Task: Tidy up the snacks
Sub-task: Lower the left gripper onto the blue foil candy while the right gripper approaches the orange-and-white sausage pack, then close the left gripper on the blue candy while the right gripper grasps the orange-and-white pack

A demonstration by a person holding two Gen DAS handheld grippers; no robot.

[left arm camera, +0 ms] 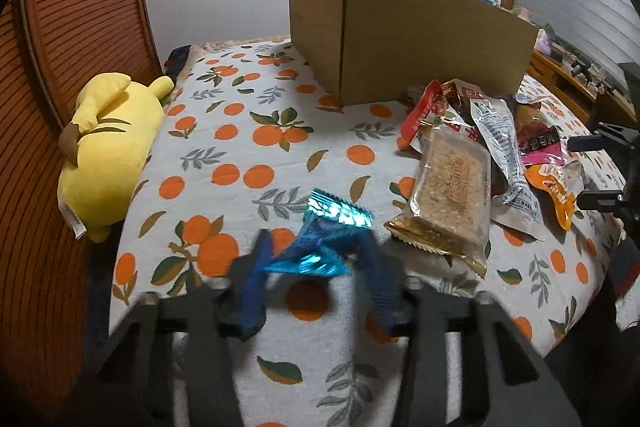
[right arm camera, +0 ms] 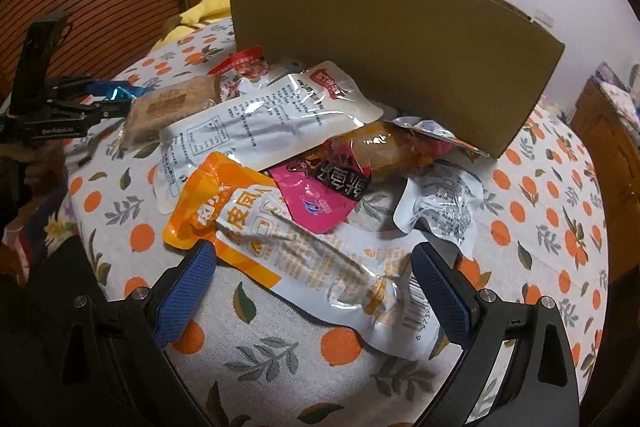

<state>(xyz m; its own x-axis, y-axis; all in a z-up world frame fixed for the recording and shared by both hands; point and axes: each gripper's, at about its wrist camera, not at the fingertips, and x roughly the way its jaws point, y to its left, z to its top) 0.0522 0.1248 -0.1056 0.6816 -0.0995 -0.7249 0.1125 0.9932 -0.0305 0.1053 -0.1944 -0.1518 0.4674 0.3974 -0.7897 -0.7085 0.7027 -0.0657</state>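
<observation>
Between the left gripper's (left arm camera: 316,251) narrowed fingers, a blue foil snack (left arm camera: 322,239) lies pinched crosswise, raised above the orange-print cloth (left arm camera: 240,131). Bare cloth stretches ahead to the cardboard box (left arm camera: 400,39). Right gripper (right arm camera: 312,291) is spread wide, straddling the orange-and-white pouch (right arm camera: 280,247) lengthwise across.

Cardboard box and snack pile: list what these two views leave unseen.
- Cardboard box: inside hidden in both views by its own walls.
- Blue wrapper: print unreadable in the left wrist view, motion blur.
- Lower snacks: covered by the white pouch and orange pouch.
- Yellow plush toy: mostly hidden behind the box in the right wrist view.
</observation>
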